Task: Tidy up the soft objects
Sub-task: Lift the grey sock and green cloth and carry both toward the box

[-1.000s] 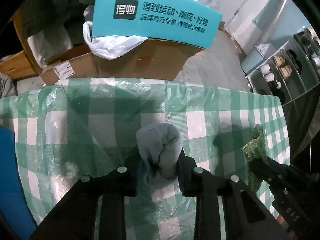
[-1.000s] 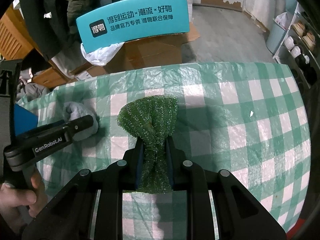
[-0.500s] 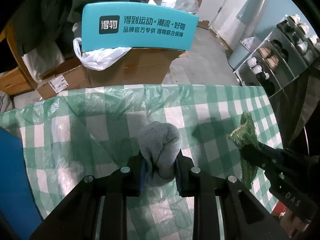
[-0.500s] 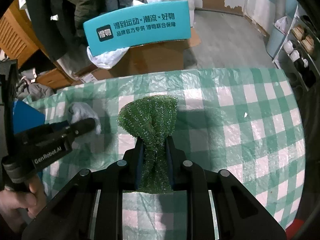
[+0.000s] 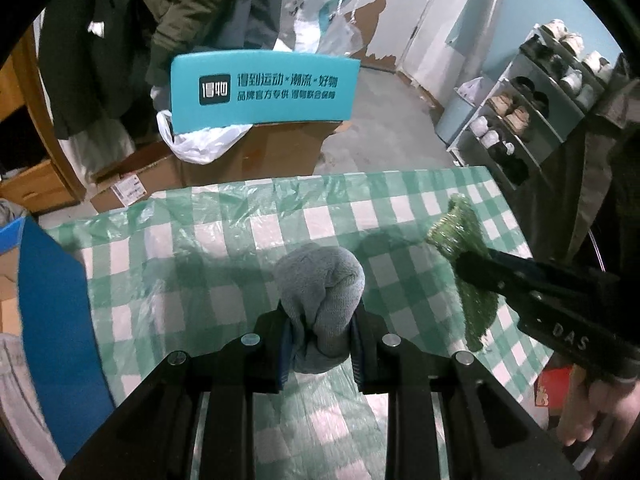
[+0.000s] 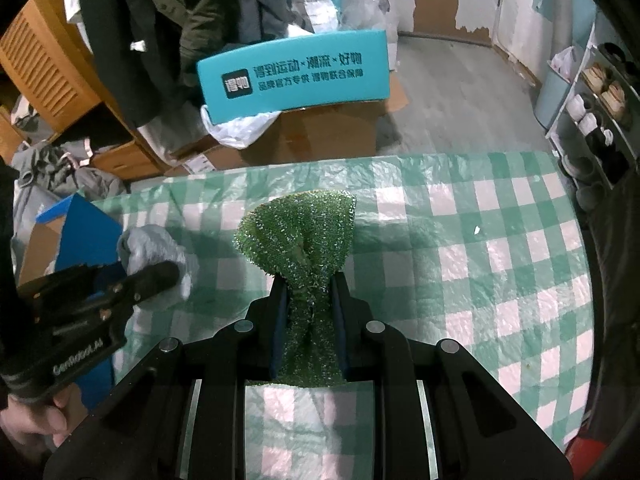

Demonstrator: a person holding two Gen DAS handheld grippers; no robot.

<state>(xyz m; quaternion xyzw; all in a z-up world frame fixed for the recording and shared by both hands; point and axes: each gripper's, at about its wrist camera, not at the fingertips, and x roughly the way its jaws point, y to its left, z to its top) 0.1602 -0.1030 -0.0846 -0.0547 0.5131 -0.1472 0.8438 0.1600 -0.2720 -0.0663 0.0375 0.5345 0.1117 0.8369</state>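
Observation:
My left gripper [image 5: 320,316] is shut on a bunched grey cloth [image 5: 322,280] and holds it above the green-and-white checked tablecloth [image 5: 224,264]. My right gripper [image 6: 308,292] is shut on a green glittery scouring cloth [image 6: 298,232], also held above the tablecloth [image 6: 500,248]. In the left wrist view the green cloth [image 5: 460,236] and the right gripper [image 5: 476,268] are at the right. In the right wrist view the grey cloth [image 6: 156,248] and the left gripper [image 6: 156,276] are at the left.
A blue-sided box [image 5: 52,304] stands at the table's left edge, also in the right wrist view [image 6: 84,224]. Beyond the far edge are cardboard boxes [image 5: 264,152], a teal box [image 5: 264,84], a white bag [image 5: 200,140]. A shoe rack [image 5: 532,112] stands at right.
Both grippers have risen and pulled back with their cloths held. The table looks smaller and lower, and more of the room shows beyond it.

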